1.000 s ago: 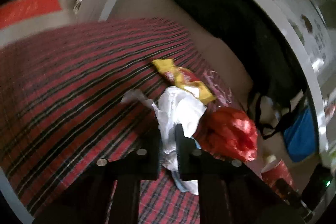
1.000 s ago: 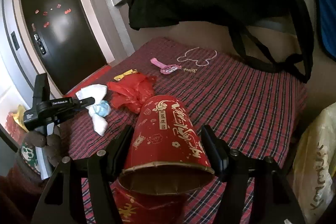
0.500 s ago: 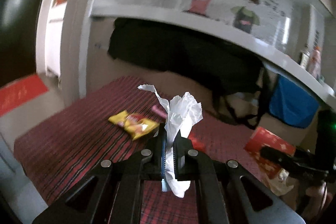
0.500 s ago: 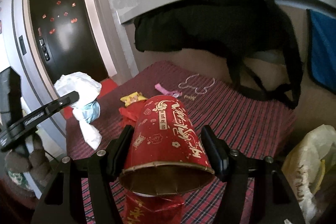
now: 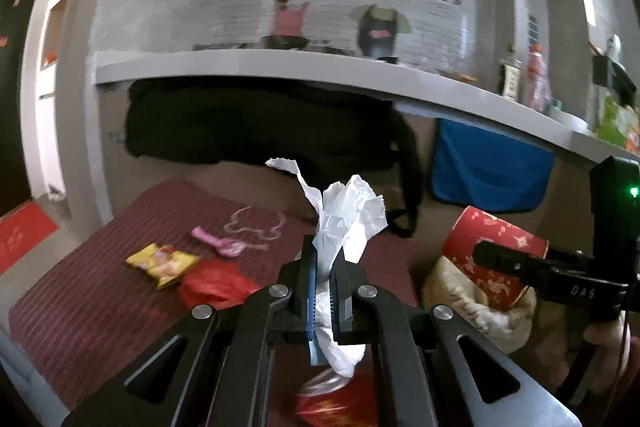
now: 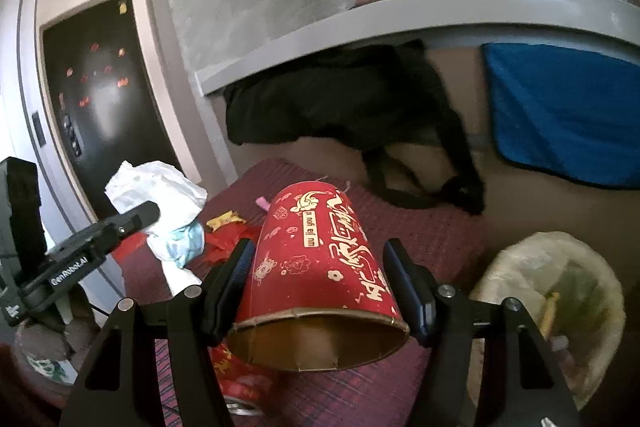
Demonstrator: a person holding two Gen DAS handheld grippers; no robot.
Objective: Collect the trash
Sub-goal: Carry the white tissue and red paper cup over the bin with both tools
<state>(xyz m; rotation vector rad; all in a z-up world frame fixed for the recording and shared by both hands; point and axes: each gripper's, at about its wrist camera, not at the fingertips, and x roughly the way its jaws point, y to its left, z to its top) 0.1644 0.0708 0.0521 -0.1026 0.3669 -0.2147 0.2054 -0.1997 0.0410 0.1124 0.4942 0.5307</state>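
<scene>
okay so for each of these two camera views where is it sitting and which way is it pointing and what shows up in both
Left wrist view: rides the left claw, looking forward over the red plaid cover at a shelf wall; claw shut on white tissue; right claw and a hand show at right.
Right wrist view: rides the right claw, facing the same wall and a dark door; claw grips a red paper cup; left claw shows at left.
Shared: tissue, cup, yellow wrapper, trash bag, cartoon mural.

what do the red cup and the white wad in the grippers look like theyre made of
Red cup: likely printed paperboard with a slight sheen; its rim shows a plain brown inside.
White wad: probably tissue or thin paper, matte, crumpled with torn edges; a pale blue piece is bundled in.
</scene>
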